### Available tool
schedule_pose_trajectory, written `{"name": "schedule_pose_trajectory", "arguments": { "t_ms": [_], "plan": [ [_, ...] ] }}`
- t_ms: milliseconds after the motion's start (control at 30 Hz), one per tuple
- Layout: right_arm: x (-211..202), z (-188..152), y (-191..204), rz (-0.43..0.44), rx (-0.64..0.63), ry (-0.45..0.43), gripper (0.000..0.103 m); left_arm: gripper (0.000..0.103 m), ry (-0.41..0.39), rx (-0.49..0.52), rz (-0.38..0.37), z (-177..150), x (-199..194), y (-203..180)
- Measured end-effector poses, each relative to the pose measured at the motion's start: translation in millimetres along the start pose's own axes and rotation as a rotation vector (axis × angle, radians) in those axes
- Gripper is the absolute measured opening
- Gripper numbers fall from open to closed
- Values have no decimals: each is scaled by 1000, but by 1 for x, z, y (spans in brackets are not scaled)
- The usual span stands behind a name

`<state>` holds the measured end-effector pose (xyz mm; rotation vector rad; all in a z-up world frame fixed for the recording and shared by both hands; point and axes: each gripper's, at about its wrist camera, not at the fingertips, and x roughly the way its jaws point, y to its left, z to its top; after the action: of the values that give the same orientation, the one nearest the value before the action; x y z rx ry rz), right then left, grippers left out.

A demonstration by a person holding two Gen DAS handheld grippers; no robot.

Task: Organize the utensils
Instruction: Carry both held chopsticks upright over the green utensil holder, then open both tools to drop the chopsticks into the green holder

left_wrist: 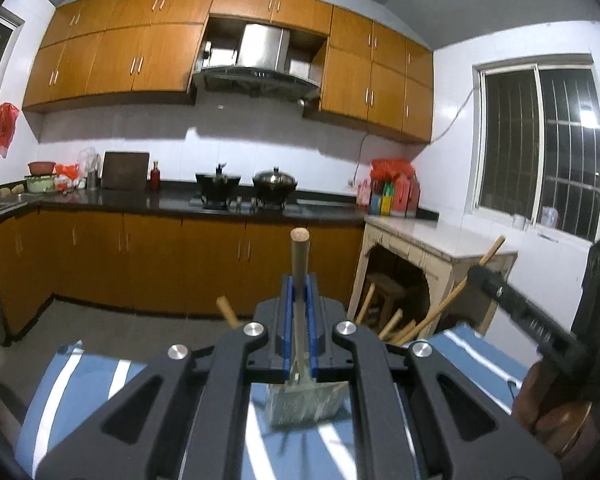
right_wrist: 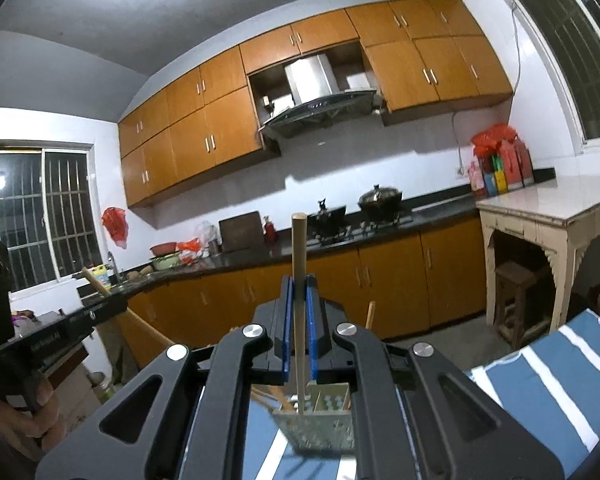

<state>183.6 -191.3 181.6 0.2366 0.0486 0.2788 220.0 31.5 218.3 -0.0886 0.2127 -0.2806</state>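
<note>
My left gripper (left_wrist: 299, 280) is shut on a wooden-handled utensil (left_wrist: 300, 256) that stands upright, its lower end at a greenish utensil holder (left_wrist: 304, 404) on the blue striped cloth (left_wrist: 80, 392). My right gripper (right_wrist: 299, 280) is shut on a long wooden stick (right_wrist: 299, 248), also upright, its lower end inside the same holder (right_wrist: 320, 420). More wooden handles (left_wrist: 396, 322) lean out of the holder. The right gripper also shows in the left wrist view (left_wrist: 484, 276), and the left gripper shows in the right wrist view (right_wrist: 100, 312).
A white side table (left_wrist: 440, 240) with a stool under it stands to the right. A dark kitchen counter (left_wrist: 172, 200) with pots, a stove and orange cabinets runs along the back wall. The floor lies between the cloth-covered surface and the cabinets.
</note>
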Motion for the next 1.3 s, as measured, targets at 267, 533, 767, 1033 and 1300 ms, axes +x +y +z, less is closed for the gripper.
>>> {"name": "schedule_pose_trajectory", "arguments": {
  "t_ms": [267,533,767,1033,1300],
  "plan": [
    [30,-10,-6,-64,-28,-32,7,7,33,-19,45,-7,53,1],
    [59,-25,-4,-88,-65,10,7,7,86,-28,42,-25,74,9],
    [70,-43,-9,-85,-40,87,7,7,120,-31,25,-37,85,9],
    [83,-54,-11,-80,-9,162,7,7,168,-45,24,-51,98,14],
    [77,-53,-13,-104,-2,181,52,33,195,-80,69,-58,99,28]
  ]
}}
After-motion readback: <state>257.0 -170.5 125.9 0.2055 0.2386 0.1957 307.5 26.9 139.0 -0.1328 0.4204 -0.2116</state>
